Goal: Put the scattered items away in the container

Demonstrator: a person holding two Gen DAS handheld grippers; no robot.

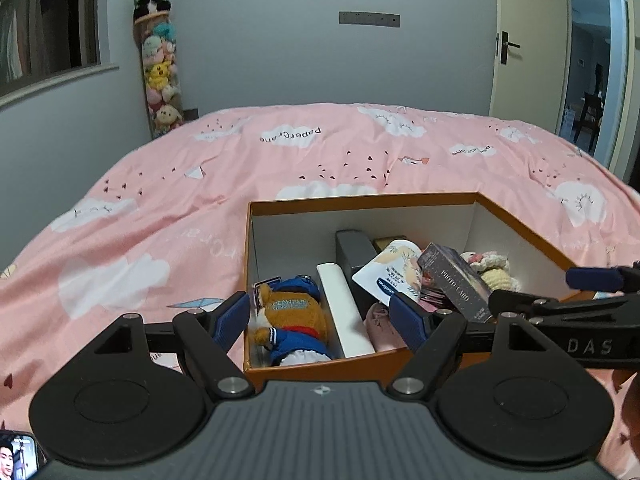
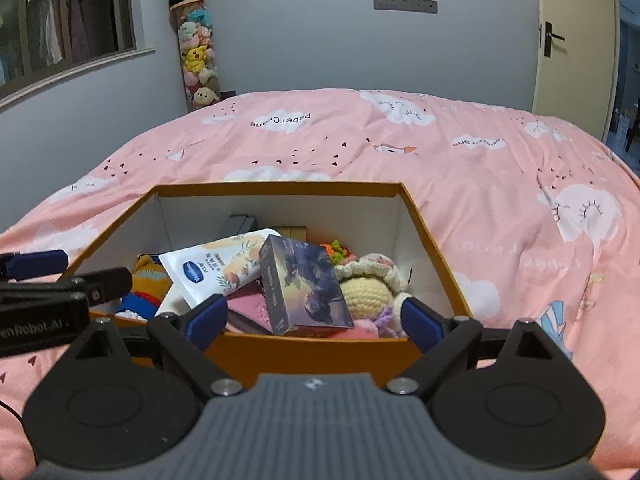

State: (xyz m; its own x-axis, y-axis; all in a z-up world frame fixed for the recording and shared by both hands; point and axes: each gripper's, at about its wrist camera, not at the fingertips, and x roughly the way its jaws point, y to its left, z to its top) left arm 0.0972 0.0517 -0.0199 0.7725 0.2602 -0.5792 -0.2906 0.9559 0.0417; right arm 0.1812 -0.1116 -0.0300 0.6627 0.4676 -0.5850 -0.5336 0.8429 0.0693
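Both hand-held grippers hover side by side at the near edge of an orange cardboard box with white inner walls (image 1: 362,199), which sits on a bed covered by a pink quilt printed with white clouds (image 1: 160,200). Left hand-held gripper (image 1: 320,312), with black arms and blue fingertips, is spread wide and holds nothing; its tips straddle the box's near left corner. Right hand-held gripper (image 2: 316,316) is likewise spread wide and empty, over the box's near wall.

Inside the box, at the near left, lies a stuffed bear in an orange and blue outfit (image 1: 290,320). Beside it rests a long white rectangular box (image 1: 344,312). Toward the middle, a white squeeze tube with a blue oval logo and peach floral print (image 2: 216,264) leans across the pile. A dark purple card box printed with a sunset scene (image 2: 304,284) lies tilted on top, just beside a cream crocheted doll with a frilly bonnet (image 2: 368,280) at the right. A dark grey box (image 1: 354,252) stands at the back.

Farther off, a tall clear tube of plush toys topped by a panda (image 2: 196,44) stands against the grey wall.
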